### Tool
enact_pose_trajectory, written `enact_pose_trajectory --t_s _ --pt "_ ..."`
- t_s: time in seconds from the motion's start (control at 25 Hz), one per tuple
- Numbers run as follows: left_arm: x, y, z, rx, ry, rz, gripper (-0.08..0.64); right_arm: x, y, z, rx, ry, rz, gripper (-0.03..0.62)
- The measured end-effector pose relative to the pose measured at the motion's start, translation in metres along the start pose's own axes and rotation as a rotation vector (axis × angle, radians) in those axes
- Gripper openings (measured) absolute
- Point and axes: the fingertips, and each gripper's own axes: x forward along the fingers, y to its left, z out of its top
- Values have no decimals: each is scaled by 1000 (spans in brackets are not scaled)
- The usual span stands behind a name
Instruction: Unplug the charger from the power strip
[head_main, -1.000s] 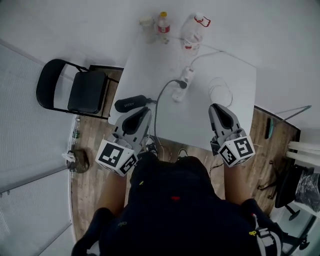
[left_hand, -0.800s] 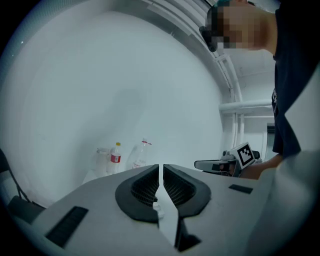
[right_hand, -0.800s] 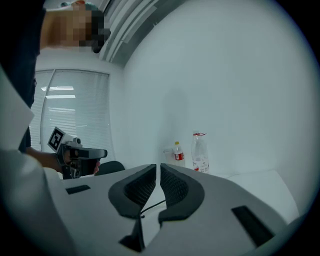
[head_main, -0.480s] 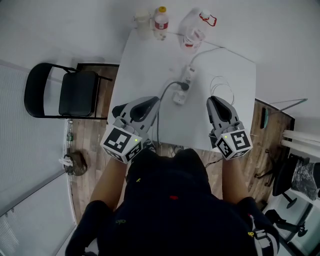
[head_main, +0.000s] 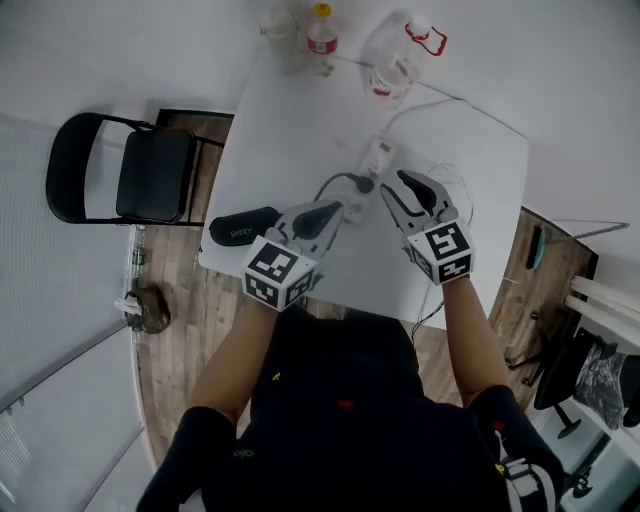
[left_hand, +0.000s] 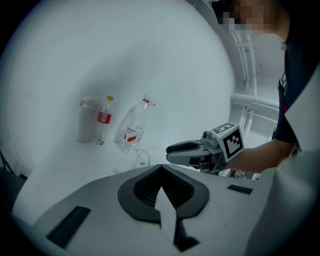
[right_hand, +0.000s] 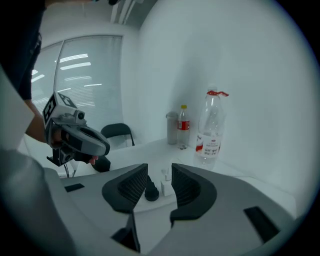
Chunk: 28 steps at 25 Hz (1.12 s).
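A white power strip (head_main: 372, 160) lies mid-table with a black charger (head_main: 364, 184) plugged into it; the charger's black cable (head_main: 325, 188) runs off toward the near edge. My right gripper (head_main: 398, 192) hangs just right of the charger and its jaws are opening. In the right gripper view the charger (right_hand: 151, 192) and the strip (right_hand: 164, 180) show in the gap between the jaws (right_hand: 159, 182), apart from the pads. My left gripper (head_main: 335, 211) is shut and empty, just near-left of the strip. In the left gripper view its jaws (left_hand: 161, 172) meet and hide the strip.
Two bottles (head_main: 320, 28) (head_main: 392, 55) and a clear cup (head_main: 277, 25) stand at the table's far edge. A black case (head_main: 243, 226) lies at the near left. A thin white cable (head_main: 455, 185) coils right of the strip. A black chair (head_main: 125, 180) stands left of the table.
Both grippers moved forward and down from the near table edge to either side of the power strip. The right jaws went from shut to parted.
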Motion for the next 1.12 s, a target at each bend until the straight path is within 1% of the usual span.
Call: enact_pose_trajectory --t_s 0.12,0.24,0.32,0.44,0.6,0.76,0.88,0.92,1.0,1.12 --pt "22 5 -16 -14 53 15 23 26 -2 -19 -50 60 42 165" --pt "44 13 -36 -18 113 30 23 46 -10 -32 -78 101 72 177" --pt "54 17 -49 -24 152 27 23 56 -15 -39 -85 121 95 187" --pt "64 19 -60 -24 185 17 23 65 -18 -44 -85 139 141 190" --pt "71 19 -66 -40 194 11 23 73 -17 -52 -92 160 178 190" --pt "76 19 -71 -57 207 10 23 76 -22 -57 -72 156 179 190" --pt "78 18 -72 -52 210 3 23 76 -20 -58 -47 149 197 185" --pt "78 18 -72 -45 211 0 23 76 -20 -57 -46 145 199 172" --pt "78 18 -74 -40 215 -5 23 76 -21 -57 -54 135 199 167" --pt "79 19 -73 -59 203 -14 22 74 -23 -55 -62 110 187 164"
